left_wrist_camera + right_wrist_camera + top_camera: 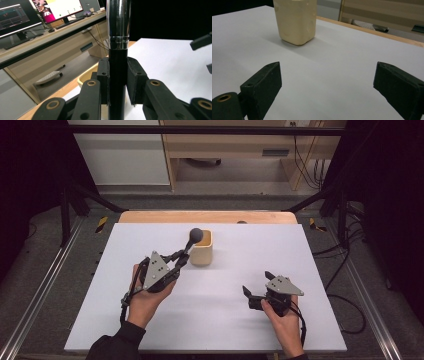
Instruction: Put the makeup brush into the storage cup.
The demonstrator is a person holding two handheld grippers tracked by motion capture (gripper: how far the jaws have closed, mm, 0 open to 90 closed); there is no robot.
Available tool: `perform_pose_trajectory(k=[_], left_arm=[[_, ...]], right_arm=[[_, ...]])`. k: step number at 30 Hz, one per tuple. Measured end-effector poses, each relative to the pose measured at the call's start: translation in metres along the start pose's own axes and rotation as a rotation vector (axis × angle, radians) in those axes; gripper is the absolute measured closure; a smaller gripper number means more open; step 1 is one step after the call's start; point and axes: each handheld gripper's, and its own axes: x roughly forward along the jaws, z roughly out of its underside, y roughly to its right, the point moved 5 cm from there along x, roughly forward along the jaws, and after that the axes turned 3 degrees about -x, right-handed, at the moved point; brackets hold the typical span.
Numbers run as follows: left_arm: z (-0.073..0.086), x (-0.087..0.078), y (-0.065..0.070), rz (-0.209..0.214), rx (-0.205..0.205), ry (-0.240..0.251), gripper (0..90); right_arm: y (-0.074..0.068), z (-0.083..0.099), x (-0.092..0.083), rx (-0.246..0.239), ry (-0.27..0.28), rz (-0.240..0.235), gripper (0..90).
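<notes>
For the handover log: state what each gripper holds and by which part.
The left gripper is shut on the black handle of a rod-shaped tool, below its chrome section. The right gripper is open and holds nothing.

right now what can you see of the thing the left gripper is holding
It looks like a microphone: a rounded dark grey head on a slim handle, black at the lower part with a shiny chrome section above it. The left gripper is shut on the black part, pads pressing either side. It tilts up and away from the hand, its head at the rim of the cream container; whether they touch is unclear.
</notes>
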Motion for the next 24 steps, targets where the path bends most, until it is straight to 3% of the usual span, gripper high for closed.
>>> perform_pose_trajectory(k=[10,13,24], left_arm=[[-0.011,-0.003,-0.014,-0.023,-0.050,0.016,74.4],[-0.015,-0.002,-0.017,-0.028,-0.052,0.017,74.4],[-0.028,0.006,-0.019,-0.027,-0.037,0.012,74.4]], right_arm=[[0.003,0.002,-0.011,-0.014,0.008,0.009,8.0],[0.004,0.004,-0.014,-0.029,0.003,0.006,7.3],[0.010,0.012,-0.028,-0.001,-0.006,0.013,6.2]])
